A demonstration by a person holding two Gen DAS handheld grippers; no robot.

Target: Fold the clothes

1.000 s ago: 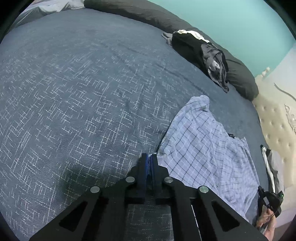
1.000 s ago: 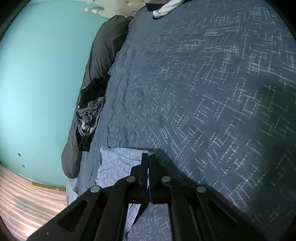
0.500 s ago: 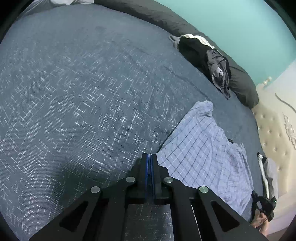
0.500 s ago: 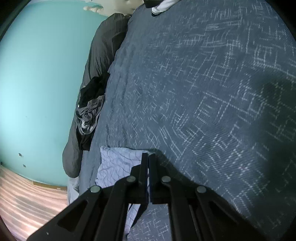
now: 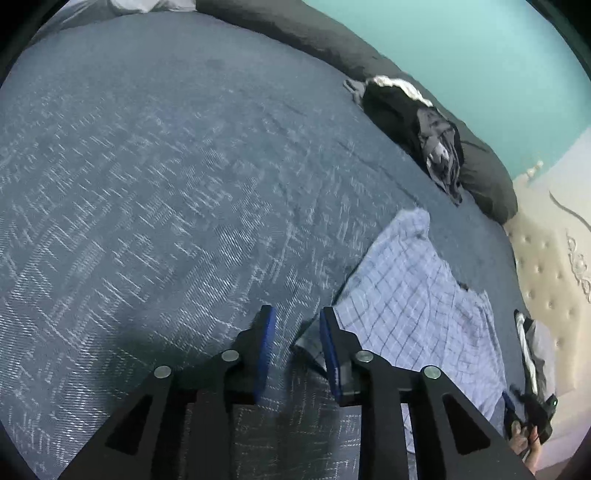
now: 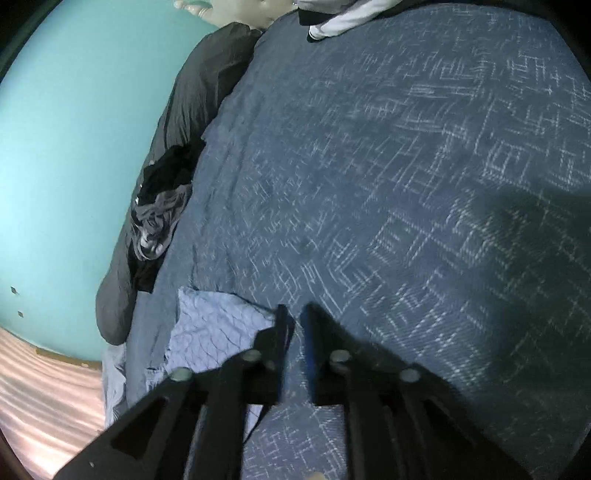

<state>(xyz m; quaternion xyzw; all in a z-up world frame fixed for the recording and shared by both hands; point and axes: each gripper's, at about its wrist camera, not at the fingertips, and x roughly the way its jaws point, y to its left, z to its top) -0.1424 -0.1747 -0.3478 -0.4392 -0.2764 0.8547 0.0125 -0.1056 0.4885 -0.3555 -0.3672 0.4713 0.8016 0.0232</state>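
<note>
A light blue checked shirt (image 5: pixel 417 295) lies spread flat on the dark blue bedspread (image 5: pixel 147 192), close to the side of the bed near the cream tufted headboard (image 5: pixel 546 280); in the right wrist view the same shirt (image 6: pixel 218 325) shows as a pale patch at the bedspread's (image 6: pixel 406 184) edge, with part of it hanging over the side. The left gripper (image 5: pixel 297 315) points down at the shirt's near corner, and its jaws are opening: the blue pads stand apart, the right-hand pad just beside the shirt's edge, and a small dark flap of cloth sits in the gap without being pressed. The right gripper (image 6: pixel 293 314) is low over the other end of the shirt, its jaws also opening, with a narrow gap between the fingers and only bedspread visible through it; its left finger lies over the shirt's edge. In the left wrist view, a hand (image 5: pixel 524 439) shows at the lower right margin holding dark gear. Farther off, a heap of dark clothes (image 5: pixel 432 136) rests against a long dark grey pillow (image 5: pixel 480 173) that runs along the turquoise wall (image 5: pixel 480 55); the right wrist view shows the same heap (image 6: pixel 159 214) and pillow (image 6: pixel 199 92), plus a white garment (image 6: pixel 343 18) at the far top edge.
</note>
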